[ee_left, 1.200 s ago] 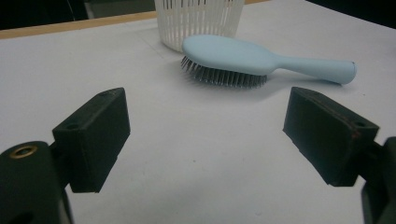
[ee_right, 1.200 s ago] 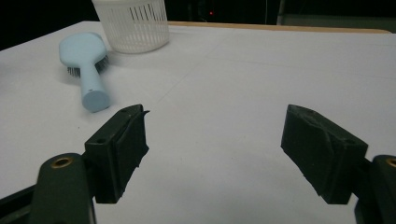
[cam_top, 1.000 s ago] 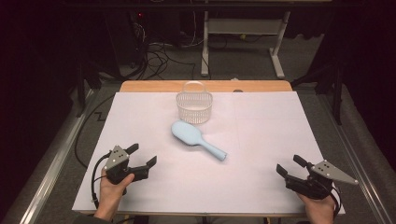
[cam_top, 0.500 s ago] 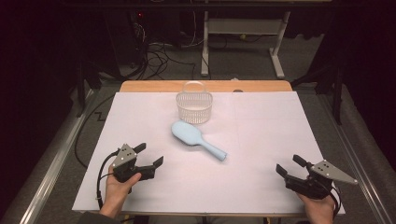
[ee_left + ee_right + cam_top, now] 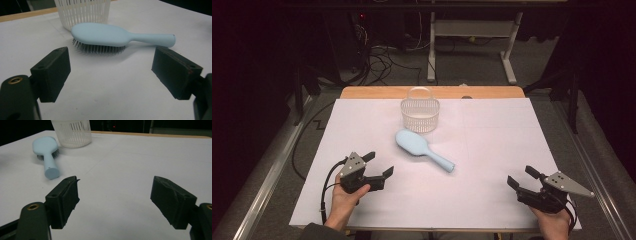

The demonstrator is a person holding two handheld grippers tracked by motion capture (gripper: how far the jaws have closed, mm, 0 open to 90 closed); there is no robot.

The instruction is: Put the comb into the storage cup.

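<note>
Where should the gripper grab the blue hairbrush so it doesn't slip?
Probably by the handle. The hairbrush lies bristles down, and its slim, round handle sticks out toward the person's right, free of the basket. The open left gripper already faces it and could come from the near side, one jaw on each flank of the handle.

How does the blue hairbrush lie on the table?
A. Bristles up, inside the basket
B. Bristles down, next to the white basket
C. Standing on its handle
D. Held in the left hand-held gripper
B: the left gripper view shows the hairbrush resting on its bristles on the white sheet, just in front of the basket, with both jaws apart from it.
</note>
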